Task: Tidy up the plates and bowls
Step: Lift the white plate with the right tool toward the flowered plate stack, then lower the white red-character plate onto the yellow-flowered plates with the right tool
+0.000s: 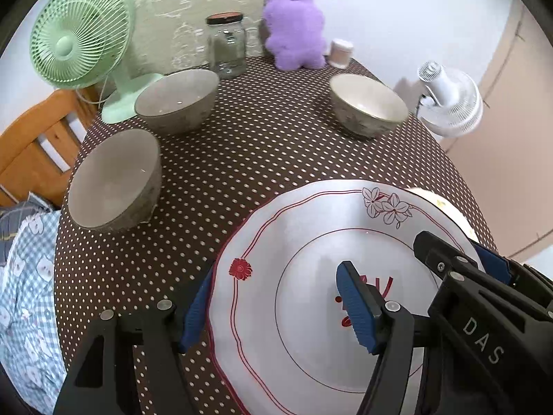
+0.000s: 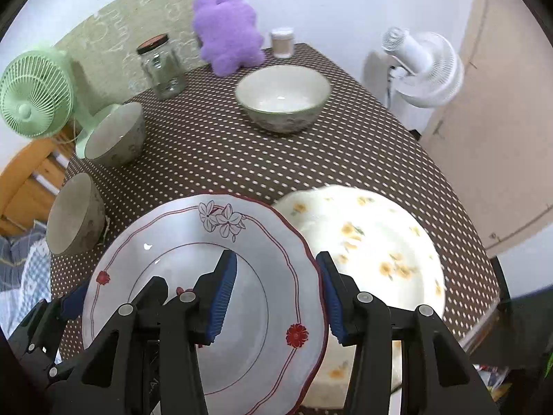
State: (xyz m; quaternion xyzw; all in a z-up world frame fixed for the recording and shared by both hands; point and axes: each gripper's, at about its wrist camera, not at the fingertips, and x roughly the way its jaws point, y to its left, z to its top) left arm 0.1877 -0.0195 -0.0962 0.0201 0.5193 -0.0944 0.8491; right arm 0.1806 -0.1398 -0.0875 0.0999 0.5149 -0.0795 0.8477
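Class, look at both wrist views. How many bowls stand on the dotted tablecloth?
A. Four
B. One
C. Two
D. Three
D: two grey bowls sit near the green fan, and a cream-lined bowl stands apart on the other side of the tablecloth.

The left wrist camera sat just behind the left gripper (image 1: 273,306), looking steeply down along its fingers from close above the red-trimmed plate (image 1: 311,242), which filled the lower frame. The right wrist camera sat likewise behind the right gripper (image 2: 276,297), equally near and angled downward. Each caught the other's tongs at the plate's opposite edge. Both faced across the dotted tablecloth (image 1: 259,145) toward the far wall, sharing the plate, three bowls, the green fan (image 2: 34,97), the jar (image 1: 226,46) and the purple plush toy (image 2: 226,31).
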